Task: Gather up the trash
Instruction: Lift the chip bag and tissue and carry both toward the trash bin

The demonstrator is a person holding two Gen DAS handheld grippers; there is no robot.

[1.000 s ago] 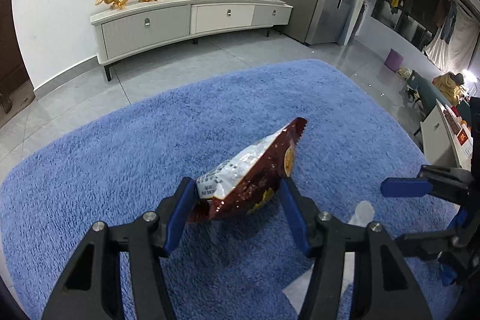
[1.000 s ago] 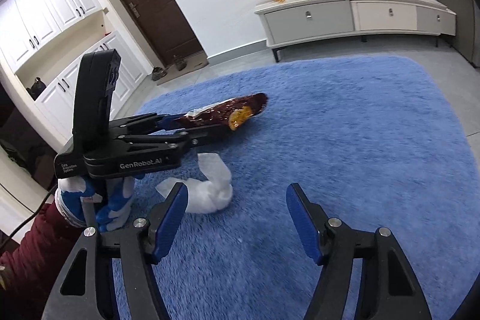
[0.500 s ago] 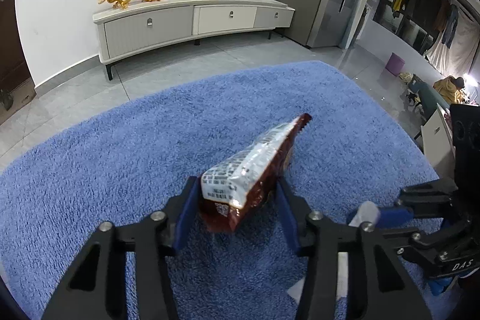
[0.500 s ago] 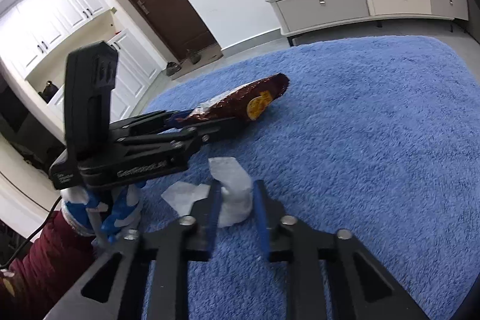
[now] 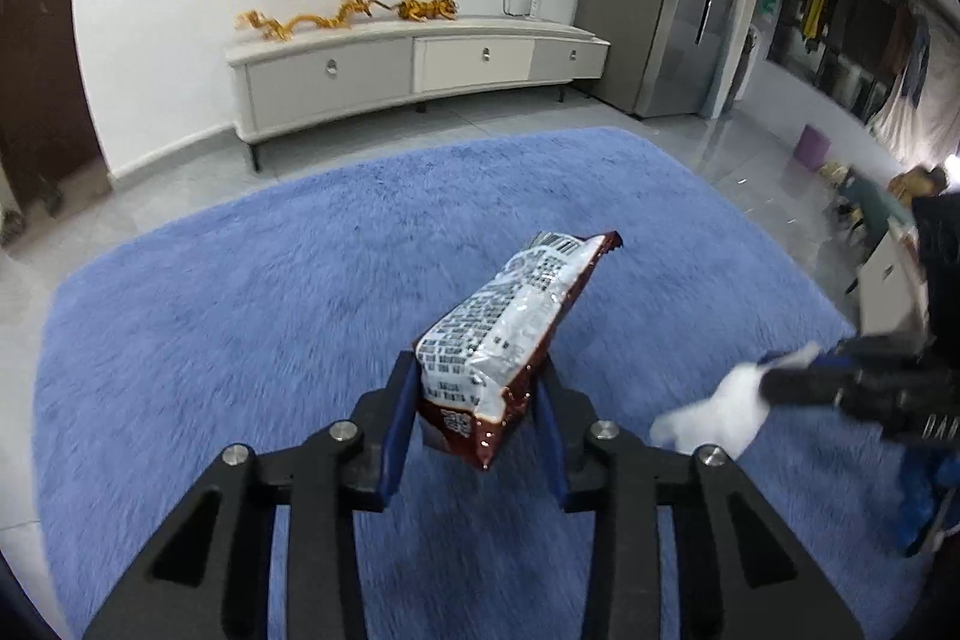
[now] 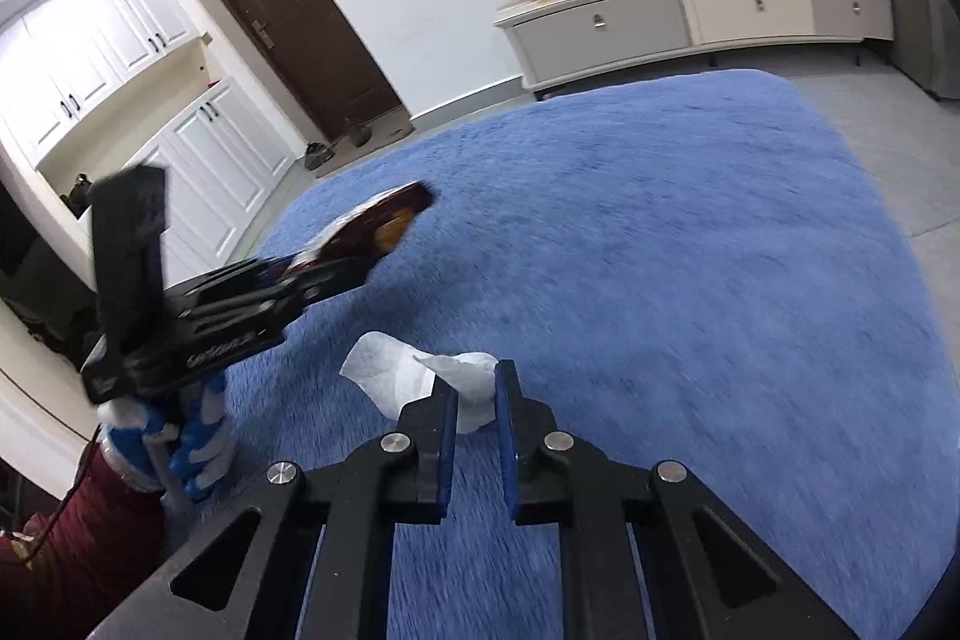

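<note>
A brown and silver snack bag [image 5: 510, 316] hangs above the blue rug [image 5: 240, 310]. It sits between the blue pads of my left gripper [image 5: 477, 388], whose jaws are closing and pressing on its lower end. In the right wrist view the same bag [image 6: 384, 226] sticks out of the left gripper [image 6: 336, 274]. My right gripper [image 6: 477, 388] is shut on a crumpled white tissue [image 6: 408, 370], which trails to the left of its pads. The tissue [image 5: 720, 412] also shows at the right in the left wrist view, blurred.
The rug [image 6: 690, 250] covers most of the grey tiled floor. A long white TV cabinet [image 5: 414, 70] stands against the far wall. A hand in a blue and white glove [image 6: 180, 436] with a dark red sleeve [image 6: 78, 550] holds the left gripper.
The left jaws have narrowed onto the snack bag and carried it up off the rug. The right jaws went from wide open to shut on the tissue.
</note>
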